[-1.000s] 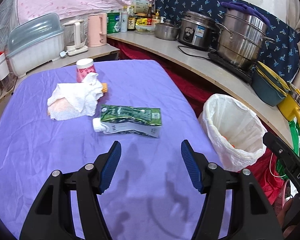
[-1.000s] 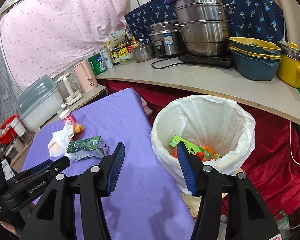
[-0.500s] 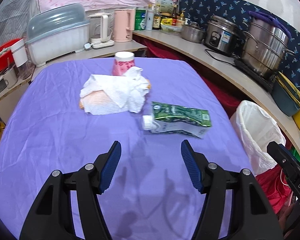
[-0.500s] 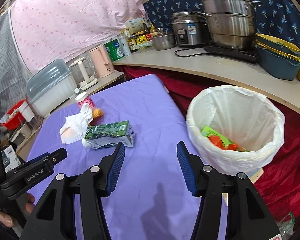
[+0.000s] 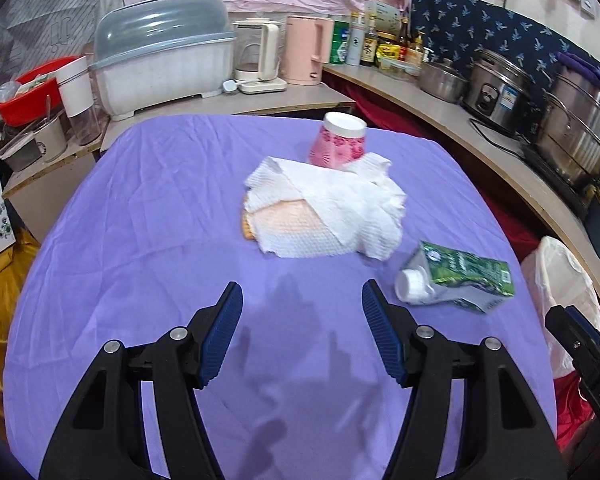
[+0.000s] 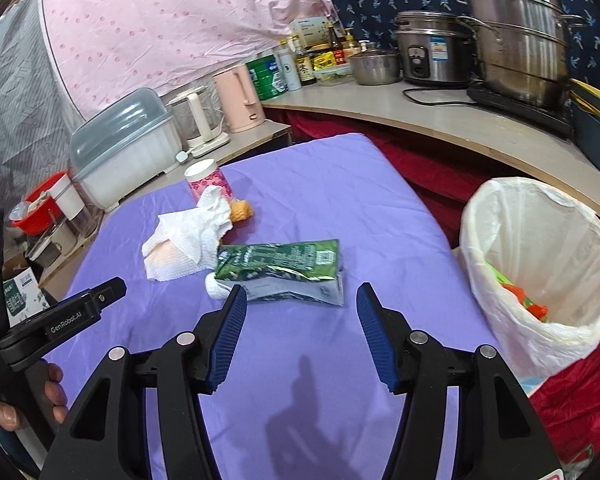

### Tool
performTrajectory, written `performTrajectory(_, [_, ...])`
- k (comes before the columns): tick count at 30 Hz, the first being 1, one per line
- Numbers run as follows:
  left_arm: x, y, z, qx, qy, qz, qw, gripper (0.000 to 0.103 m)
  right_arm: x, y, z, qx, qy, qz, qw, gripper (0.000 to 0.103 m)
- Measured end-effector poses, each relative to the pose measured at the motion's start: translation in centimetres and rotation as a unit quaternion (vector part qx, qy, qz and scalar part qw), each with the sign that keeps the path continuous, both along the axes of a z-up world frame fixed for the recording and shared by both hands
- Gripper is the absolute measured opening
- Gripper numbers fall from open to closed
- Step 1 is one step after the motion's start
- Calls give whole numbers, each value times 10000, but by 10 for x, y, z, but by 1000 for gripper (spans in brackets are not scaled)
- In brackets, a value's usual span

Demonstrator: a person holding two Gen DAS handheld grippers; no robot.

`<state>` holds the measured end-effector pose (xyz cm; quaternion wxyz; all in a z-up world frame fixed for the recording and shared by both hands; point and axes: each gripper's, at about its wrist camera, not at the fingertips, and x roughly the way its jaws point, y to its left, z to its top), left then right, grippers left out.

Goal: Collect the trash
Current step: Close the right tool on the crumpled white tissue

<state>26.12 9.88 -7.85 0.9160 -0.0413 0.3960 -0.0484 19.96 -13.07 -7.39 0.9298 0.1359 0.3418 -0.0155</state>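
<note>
A crushed green carton [image 6: 280,274] with a white cap lies on the purple table; it also shows in the left wrist view [image 5: 460,280]. A crumpled white paper towel [image 5: 324,212] lies behind it, over something orange, and also shows in the right wrist view [image 6: 186,244]. A pink upturned cup [image 5: 340,142] stands beyond the towel. An orange scrap [image 6: 241,210] lies beside the cup. My left gripper [image 5: 302,300] is open and empty, just short of the towel. My right gripper [image 6: 298,300] is open and empty, right in front of the carton. A white-lined bin [image 6: 548,264] holding some trash stands off the table's right edge.
A curved counter [image 6: 440,116] behind the bin holds steel pots, a rice cooker, bottles and kettles. A white dish rack with a grey lid [image 5: 160,68] stands at the far left. A red basin [image 5: 32,88] and jars are left of it.
Both grippers swung left, away from the bin and toward the table. The towel now sits ahead of my left gripper, the carton ahead of my right. Jaws stayed open.
</note>
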Motion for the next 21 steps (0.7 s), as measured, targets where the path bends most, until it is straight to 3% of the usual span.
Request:
performTrajectory(8, [36, 8, -1, -68, 56, 50, 9999, 60, 39, 21, -3, 76, -11, 174, 9998, 56])
performTrajectory(11, [49, 3, -1, -103, 31, 8, 9999, 72, 52, 22, -5, 115, -4, 155, 9998, 56])
performTrajectory(21, [97, -6, -7, -128, 107, 30, 9999, 72, 95, 25, -11, 263, 18, 241, 9994, 56])
